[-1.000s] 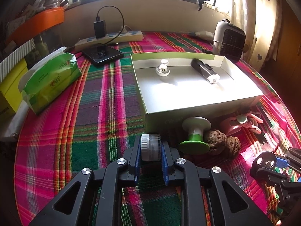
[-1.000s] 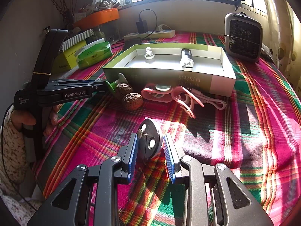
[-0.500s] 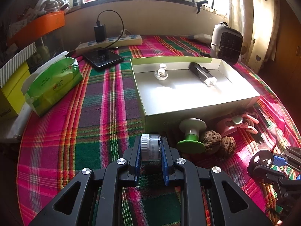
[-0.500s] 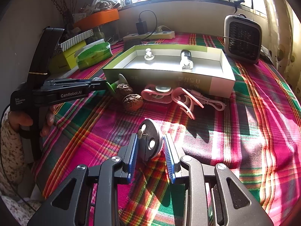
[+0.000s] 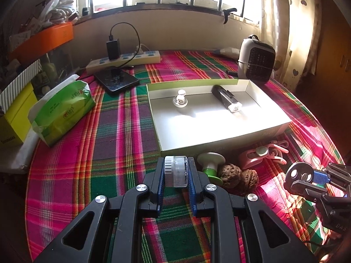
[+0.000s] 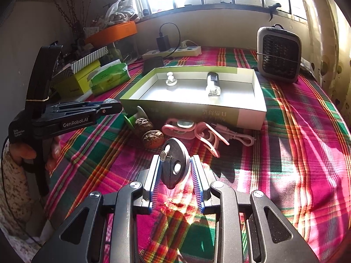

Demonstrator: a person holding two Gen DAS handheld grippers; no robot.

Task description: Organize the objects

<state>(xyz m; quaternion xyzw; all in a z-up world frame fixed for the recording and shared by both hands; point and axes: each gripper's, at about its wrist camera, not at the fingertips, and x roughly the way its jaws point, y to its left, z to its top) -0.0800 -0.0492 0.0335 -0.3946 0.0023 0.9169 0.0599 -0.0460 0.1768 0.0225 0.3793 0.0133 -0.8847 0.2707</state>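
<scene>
Two grippers are both loaded. The left gripper [image 5: 176,175] is clenched on a small clear plastic cylinder with a ribbed white cap [image 5: 176,171], held crosswise just short of the near wall of the shallow white cardboard box with green rim [image 5: 219,146]. The right gripper [image 6: 175,171] clamps a dark flat metal disc with two holes and a small stud [image 6: 174,162] by its faces, above the plaid cloth. The cylinder looks light, stiff and smooth, so it could slip or roll once let go; gripping across its ends suits it. The disc looks heavier and rigid, and should lie flat.

Inside the box lie a white knob-shaped piece [image 5: 180,100] and a black flashlight [image 5: 227,99], leaving the middle bare. Against the near wall sit a green-and-white spool-shaped thing [image 5: 210,168], two brown walnuts [image 5: 239,176] and a pink clip with cord [image 5: 263,153], which crowd a low approach; going over the wall seems safer.
</scene>
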